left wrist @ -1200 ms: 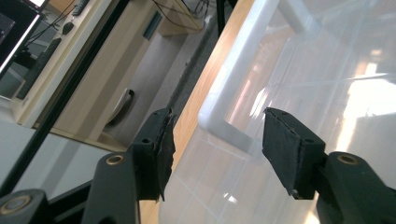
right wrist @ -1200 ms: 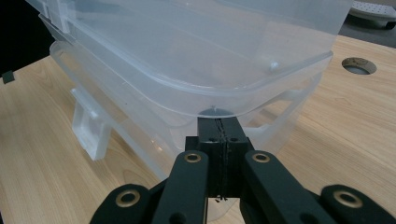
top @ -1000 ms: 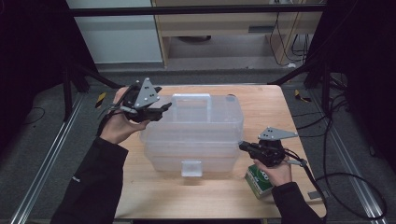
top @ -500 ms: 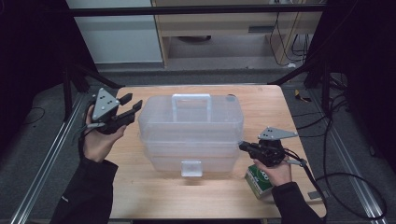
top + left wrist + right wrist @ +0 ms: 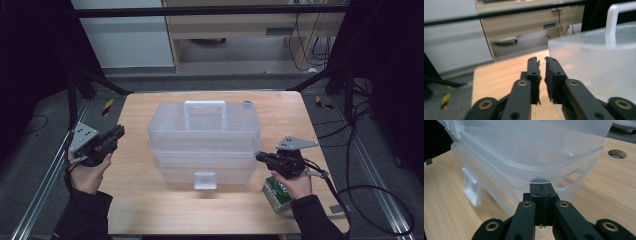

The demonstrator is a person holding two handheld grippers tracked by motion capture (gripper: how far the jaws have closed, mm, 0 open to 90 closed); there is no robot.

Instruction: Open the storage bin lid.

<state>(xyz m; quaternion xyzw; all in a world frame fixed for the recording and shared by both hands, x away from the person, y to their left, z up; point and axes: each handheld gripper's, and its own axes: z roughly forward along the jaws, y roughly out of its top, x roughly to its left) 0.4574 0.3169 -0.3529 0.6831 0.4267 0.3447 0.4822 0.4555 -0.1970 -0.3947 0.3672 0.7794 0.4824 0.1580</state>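
Two hand-held grippers flank a clear plastic storage box (image 5: 205,137) on the wooden table (image 5: 280,107).

Nearest the person, a green-and-white carton (image 5: 276,194) lies on the table by the near right edge, partly under the right hand (image 5: 298,184). Just beyond it, the right gripper (image 5: 260,156) points left at the box's right end. In the right gripper view its jaws are pressed together with nothing between them, and their tips (image 5: 541,185) sit under the overhanging lid rim, at or against the box wall; contact cannot be confirmed.

At the near left edge of the table, the left gripper (image 5: 119,132) is held clear of the box, tips aimed toward its left side. Its jaws have just been closing; a narrow slit remains between the pads (image 5: 534,75), nothing in it.

Box: centre of table, lid on, front latch (image 5: 205,180) facing the person, handle (image 5: 204,107) lying on the lid at the far side.

Farthest: a round hole (image 5: 617,153) in the tabletop behind the box.
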